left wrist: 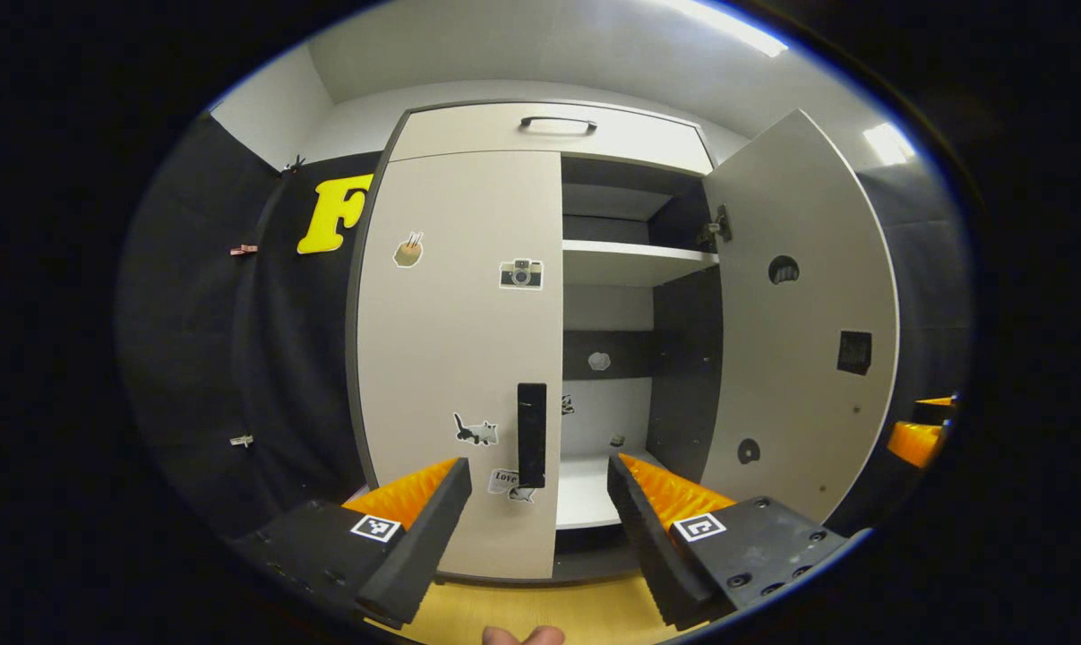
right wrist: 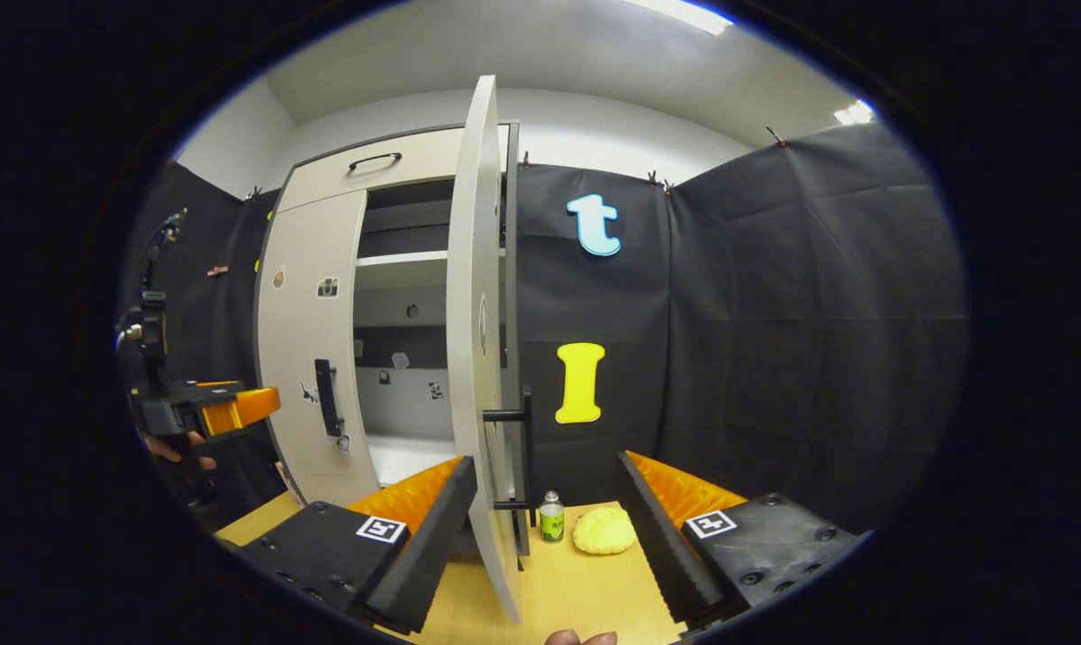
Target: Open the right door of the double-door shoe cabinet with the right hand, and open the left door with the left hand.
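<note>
The shoe cabinet's left door (left wrist: 455,358) is closed, pale with stickers and a black vertical handle (left wrist: 531,434). My left gripper (left wrist: 536,479) is open just in front of that handle, not touching it. The right door (left wrist: 800,313) stands swung wide, baring the shelves (left wrist: 634,255). In the right gripper view this right door (right wrist: 479,340) appears edge-on, its black handle (right wrist: 524,448) between the spread fingers of my open right gripper (right wrist: 544,475), with no contact visible. The left gripper (right wrist: 209,408), held by a hand, hovers near the left door (right wrist: 312,358).
A top drawer (left wrist: 549,134) with a black handle sits above the doors. A small green bottle (right wrist: 551,518) and a yellow lumpy object (right wrist: 604,530) rest on the wooden surface (right wrist: 585,591) behind the open door. Black cloth walls close in both sides.
</note>
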Tool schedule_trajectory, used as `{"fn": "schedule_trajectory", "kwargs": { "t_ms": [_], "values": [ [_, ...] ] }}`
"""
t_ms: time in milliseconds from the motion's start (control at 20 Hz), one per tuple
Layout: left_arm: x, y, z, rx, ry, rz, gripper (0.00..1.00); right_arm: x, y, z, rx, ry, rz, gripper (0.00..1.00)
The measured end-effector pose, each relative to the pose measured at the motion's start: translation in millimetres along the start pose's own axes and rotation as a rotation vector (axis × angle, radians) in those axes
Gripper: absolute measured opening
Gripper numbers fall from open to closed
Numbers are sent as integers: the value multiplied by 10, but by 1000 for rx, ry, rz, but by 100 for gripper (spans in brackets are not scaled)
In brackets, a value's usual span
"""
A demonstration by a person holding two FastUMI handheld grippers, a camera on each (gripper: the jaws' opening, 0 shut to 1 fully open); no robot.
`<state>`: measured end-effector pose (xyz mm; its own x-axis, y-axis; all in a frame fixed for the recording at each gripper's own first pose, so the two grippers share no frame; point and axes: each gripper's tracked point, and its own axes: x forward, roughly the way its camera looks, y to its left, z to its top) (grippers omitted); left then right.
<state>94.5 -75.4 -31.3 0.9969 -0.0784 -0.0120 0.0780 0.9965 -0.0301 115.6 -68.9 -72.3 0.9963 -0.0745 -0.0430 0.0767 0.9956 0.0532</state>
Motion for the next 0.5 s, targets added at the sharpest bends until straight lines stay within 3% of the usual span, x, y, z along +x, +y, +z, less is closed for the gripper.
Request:
{"fn": "schedule_trajectory", "kwargs": {
  "t_ms": [300, 500],
  "values": [
    [635, 32, -17, -5, -33, -3, 94, -43, 14, 5, -8, -1, -2, 98],
    [1042, 52, -160, 38, -3, 9, 77, -21, 68, -3, -24, 1, 24, 98]
  ]
}}
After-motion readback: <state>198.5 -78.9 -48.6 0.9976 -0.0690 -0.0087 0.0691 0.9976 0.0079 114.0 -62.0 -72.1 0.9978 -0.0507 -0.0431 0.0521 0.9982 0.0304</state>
